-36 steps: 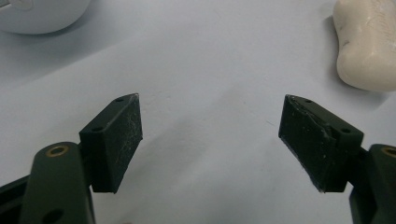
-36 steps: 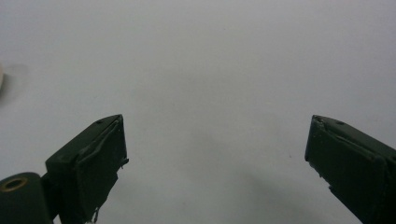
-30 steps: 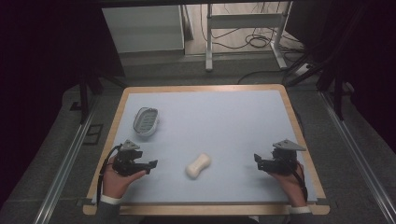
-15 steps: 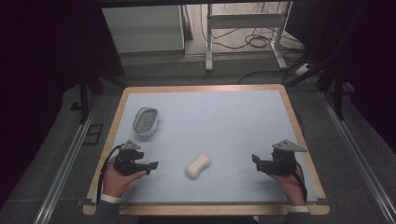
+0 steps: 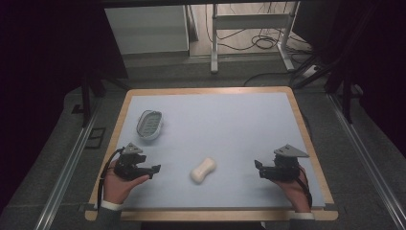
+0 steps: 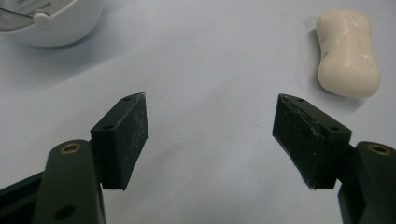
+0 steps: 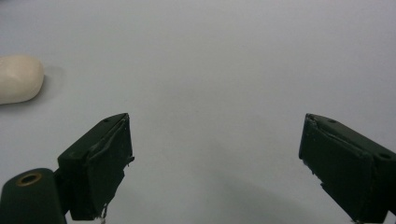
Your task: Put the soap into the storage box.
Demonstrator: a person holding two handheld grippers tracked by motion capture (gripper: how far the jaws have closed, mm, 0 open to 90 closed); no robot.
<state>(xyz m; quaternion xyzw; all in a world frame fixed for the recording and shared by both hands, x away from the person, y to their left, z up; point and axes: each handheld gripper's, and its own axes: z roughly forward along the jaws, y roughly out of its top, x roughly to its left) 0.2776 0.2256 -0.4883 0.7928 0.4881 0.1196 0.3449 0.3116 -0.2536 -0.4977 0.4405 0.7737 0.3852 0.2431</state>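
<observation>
Hovering both sets of fingers spread wide and empty over the pale blue surface (image 5: pixel 230 120), left gripper (image 6: pixel 212 133) and right gripper (image 7: pixel 215 158). Cream waisted soap bar (image 5: pixel 203 169) sits untouched between them, white oval plastic soap dish (image 5: pixel 149 123) beyond my left fingers. Nothing's started, I reckon.

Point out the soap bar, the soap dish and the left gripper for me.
Soap bar (image 5: pixel 203 169): high view, middle of its top face.
Soap dish (image 5: pixel 149 124): high view, its slotted inner tray.
Left gripper (image 6: pixel 210 135): left gripper view, midway between the open jaws.

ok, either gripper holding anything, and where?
Nothing held. Left gripper and right gripper are open with nothing between the jaws; the soap lies untouched between them.
</observation>
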